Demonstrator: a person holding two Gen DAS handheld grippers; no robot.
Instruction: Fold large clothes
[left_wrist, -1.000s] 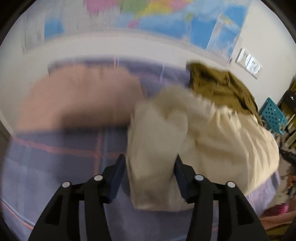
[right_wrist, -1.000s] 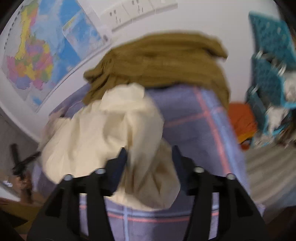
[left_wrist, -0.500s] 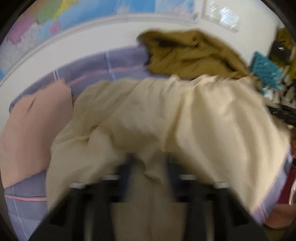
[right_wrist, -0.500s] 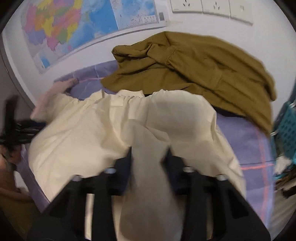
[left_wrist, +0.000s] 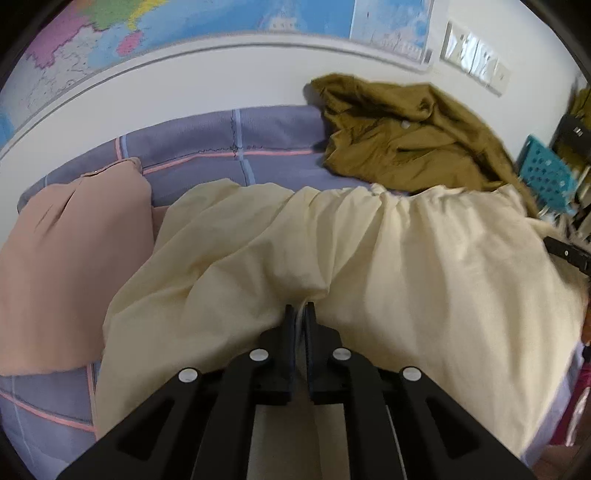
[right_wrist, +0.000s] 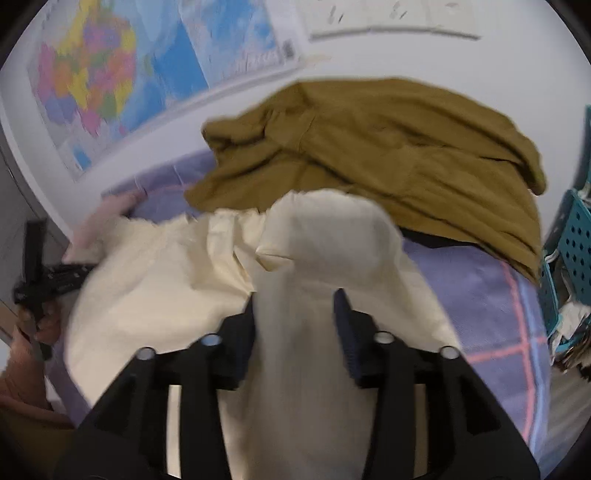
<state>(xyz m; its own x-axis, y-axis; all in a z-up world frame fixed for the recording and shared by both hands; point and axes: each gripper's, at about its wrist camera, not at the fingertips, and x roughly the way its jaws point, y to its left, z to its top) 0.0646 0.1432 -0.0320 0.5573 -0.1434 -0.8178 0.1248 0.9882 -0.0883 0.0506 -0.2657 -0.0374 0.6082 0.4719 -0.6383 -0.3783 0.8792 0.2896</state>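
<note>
- Your left gripper (left_wrist: 300, 308) is clenched on the cream garment (left_wrist: 369, 251); only this view shows the pink cloth (left_wrist: 70, 258).
- Your right gripper (right_wrist: 295, 295) has just been opening, cream fabric bunched between its jaws; whether the pads still press it, you cannot tell.

Left claw (left_wrist: 300, 314) has pinched shut on the now-spread cream garment (left_wrist: 406, 258).

Blurred wall map (right_wrist: 110, 85); cropped basket (right_wrist: 576, 236)
</note>
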